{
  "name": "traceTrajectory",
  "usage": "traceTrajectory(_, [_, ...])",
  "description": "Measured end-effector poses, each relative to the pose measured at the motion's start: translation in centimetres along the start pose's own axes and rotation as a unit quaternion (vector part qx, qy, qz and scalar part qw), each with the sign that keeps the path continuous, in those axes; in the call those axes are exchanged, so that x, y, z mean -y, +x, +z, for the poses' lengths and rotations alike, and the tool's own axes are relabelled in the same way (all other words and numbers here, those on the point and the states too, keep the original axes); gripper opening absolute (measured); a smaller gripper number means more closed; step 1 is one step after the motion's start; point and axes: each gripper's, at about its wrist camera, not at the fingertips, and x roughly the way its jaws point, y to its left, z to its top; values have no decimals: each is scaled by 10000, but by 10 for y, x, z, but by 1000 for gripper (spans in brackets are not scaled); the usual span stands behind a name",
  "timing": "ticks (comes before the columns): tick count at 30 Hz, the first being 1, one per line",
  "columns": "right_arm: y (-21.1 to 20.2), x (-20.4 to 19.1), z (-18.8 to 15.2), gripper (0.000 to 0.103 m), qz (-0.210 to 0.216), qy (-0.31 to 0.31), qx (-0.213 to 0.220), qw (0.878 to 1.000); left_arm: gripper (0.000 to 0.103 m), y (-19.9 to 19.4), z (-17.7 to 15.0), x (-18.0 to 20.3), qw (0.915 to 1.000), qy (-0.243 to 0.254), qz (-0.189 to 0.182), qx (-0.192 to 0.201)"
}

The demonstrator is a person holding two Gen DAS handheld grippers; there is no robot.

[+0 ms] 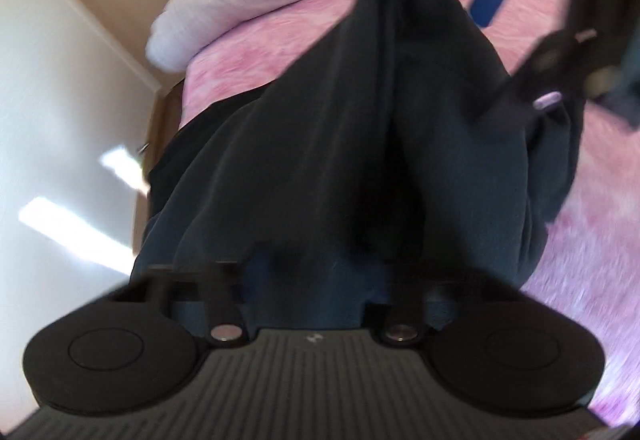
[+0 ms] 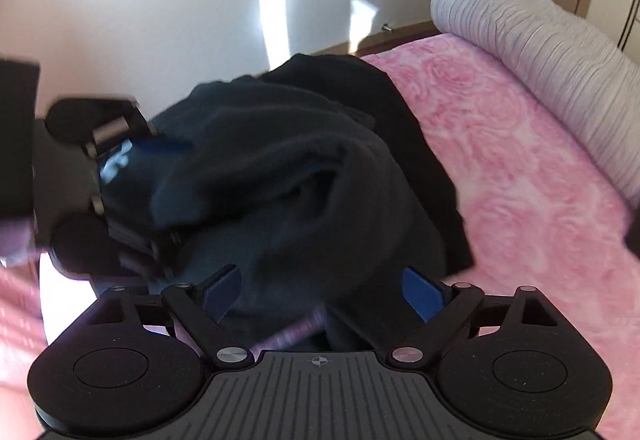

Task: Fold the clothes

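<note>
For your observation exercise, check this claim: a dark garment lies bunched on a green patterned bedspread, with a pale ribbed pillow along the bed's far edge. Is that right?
Not quite. The bedspread is pink with a rose pattern, not green; the right wrist view shows it plainly. The rest holds: the dark garment lies bunched on it, and the pale ribbed pillow runs along the bed's far edge.

Black garment (image 2: 280,176), pink rose-patterned blanket (image 2: 520,168), grey pillow (image 2: 540,52)

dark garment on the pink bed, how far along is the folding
Done: little; the dark garment lies bunched on the pink blanket. In hand: the left gripper is buried in its cloth, the right gripper open over it. Left: flattening and every fold.
</note>
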Motion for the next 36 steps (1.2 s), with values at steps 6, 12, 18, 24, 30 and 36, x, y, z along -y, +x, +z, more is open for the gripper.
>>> traceTrajectory(6, [41,-1,8,87,-36,187,-323,9993,5,-19,-2,-44,9984,-376,153,395])
traceTrajectory(12, [-3,14,19,8,-325,42,3,9995,4,-59,27,-87,9928,-689,547,810])
traceTrajectory(18, [-138,57,17,7,-743,-347,821,9932,4,-151,86,-68,9804,-503,578,1815])
traceTrajectory(24, [-295,70,-55,7,-1146,-486,1374,9827,4,-259,143,18,9655,-231,337,2573])
traceTrajectory(30, [-421,73,-184,7,-1348,-16,1417,9807,4,-335,173,143,9600,-197,-404,2763])
traceTrajectory(36, [-521,67,-295,7,-2209,644,1174,9661,4,-366,203,232,9396,233,-1890,2845])
